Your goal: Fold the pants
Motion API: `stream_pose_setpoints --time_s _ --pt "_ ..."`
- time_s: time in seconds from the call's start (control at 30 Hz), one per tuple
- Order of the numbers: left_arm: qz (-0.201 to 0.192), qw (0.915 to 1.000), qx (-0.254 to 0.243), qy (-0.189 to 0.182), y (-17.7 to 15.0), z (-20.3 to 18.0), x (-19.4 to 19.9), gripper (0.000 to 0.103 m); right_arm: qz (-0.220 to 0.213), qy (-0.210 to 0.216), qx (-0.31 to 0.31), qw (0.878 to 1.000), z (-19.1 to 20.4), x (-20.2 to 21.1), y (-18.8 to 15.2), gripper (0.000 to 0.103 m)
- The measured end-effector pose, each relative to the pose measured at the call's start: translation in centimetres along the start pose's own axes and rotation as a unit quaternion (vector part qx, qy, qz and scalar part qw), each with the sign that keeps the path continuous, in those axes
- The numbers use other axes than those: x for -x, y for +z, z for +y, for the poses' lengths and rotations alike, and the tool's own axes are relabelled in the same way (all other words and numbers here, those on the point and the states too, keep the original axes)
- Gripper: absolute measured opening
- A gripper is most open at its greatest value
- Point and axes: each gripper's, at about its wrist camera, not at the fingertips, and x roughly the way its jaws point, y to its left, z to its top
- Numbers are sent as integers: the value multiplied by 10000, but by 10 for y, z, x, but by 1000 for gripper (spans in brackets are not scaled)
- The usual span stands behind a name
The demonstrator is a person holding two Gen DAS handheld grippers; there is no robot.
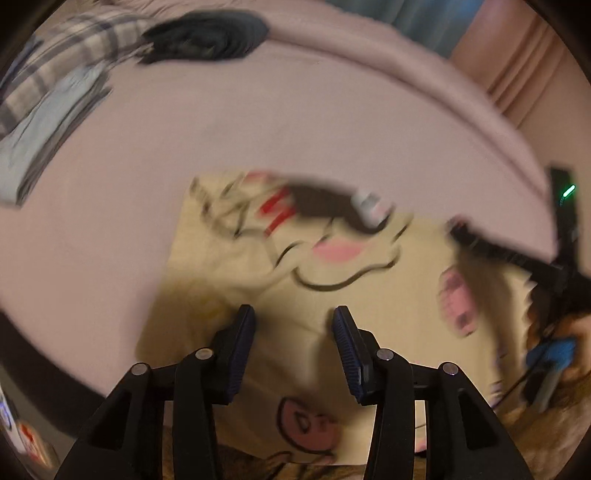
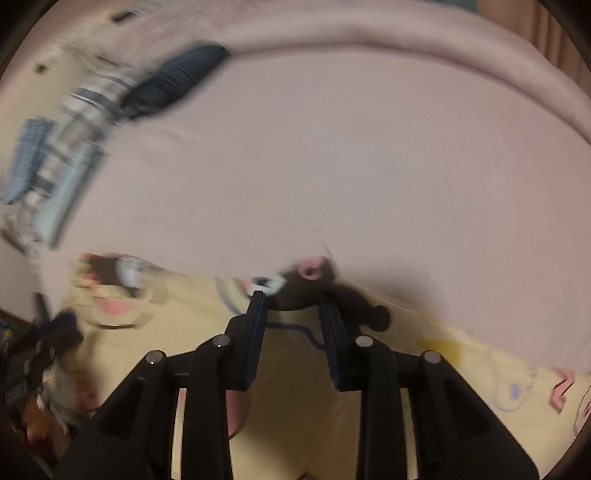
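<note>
Pale yellow pants [image 1: 332, 306] printed with cartoon figures lie spread on the pink bed sheet [image 1: 258, 133], blurred in both views. My left gripper [image 1: 293, 312] hovers over the near part of the fabric, jaws apart with nothing pinched between the pads. My right gripper [image 2: 292, 297] stands over the far edge of the pants [image 2: 369, 424], by a dark printed patch, also open with only flat cloth showing in the gap. In the left wrist view the right gripper [image 1: 458, 227] reaches in from the right edge.
Folded clothes sit at the far left of the bed: a plaid piece [image 1: 66, 55], a light blue piece [image 1: 40, 136] and a dark garment [image 1: 207, 35]. The bed's raised pink edge [image 1: 424, 77] curves along the back. Bare sheet [image 2: 332, 166] stretches beyond the pants.
</note>
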Motion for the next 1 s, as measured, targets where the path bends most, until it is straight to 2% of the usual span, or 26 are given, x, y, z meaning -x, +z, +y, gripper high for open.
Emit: stream_pose_setpoints --time_s 0.07,0.2,0.33,0.4,0.5,0.57,0.63,0.7,0.8,0.87,1.0 --pt "-211 9997 -104 52 -10 0 5 46 -128 -16 4 9999 -1 0 1 27" --pt "-244 9992 -205 261 -22 0 9 46 -243 -105 -7 9996 -3 -4 7 28" --pt "-146 9994 -72 315 -30 0 16 46 -463 -138 -177 9987 -5 5 4 29" --pt "-47 9998 17 177 -33 2 22 46 -481 -253 -250 9982 0 14 6 31" --pt "110 9995 102 -273 -30 1 30 46 -594 -350 -413 9968 -10 41 1 32" --pt "44 9986 92 -522 -25 -5 35 46 -653 -402 -489 9959 -19 58 -7 48" --pt "-119 9969 -30 -772 -19 -18 39 46 -695 -608 -487 9945 -26 71 -20 55" --pt "-209 9946 -136 -1009 -15 -35 33 46 -663 -861 -410 9932 -31 76 -33 53" --pt "37 9919 -263 -1246 -14 -60 10 46 -482 -1310 -279 9898 -42 72 -52 53" --pt "345 9939 -259 -1015 -20 -69 -9 46 -442 -1562 -280 9863 -53 68 -64 53" --pt "259 9953 -444 -819 -29 -67 -12 46 -576 -1983 -485 9773 -92 74 -81 53"
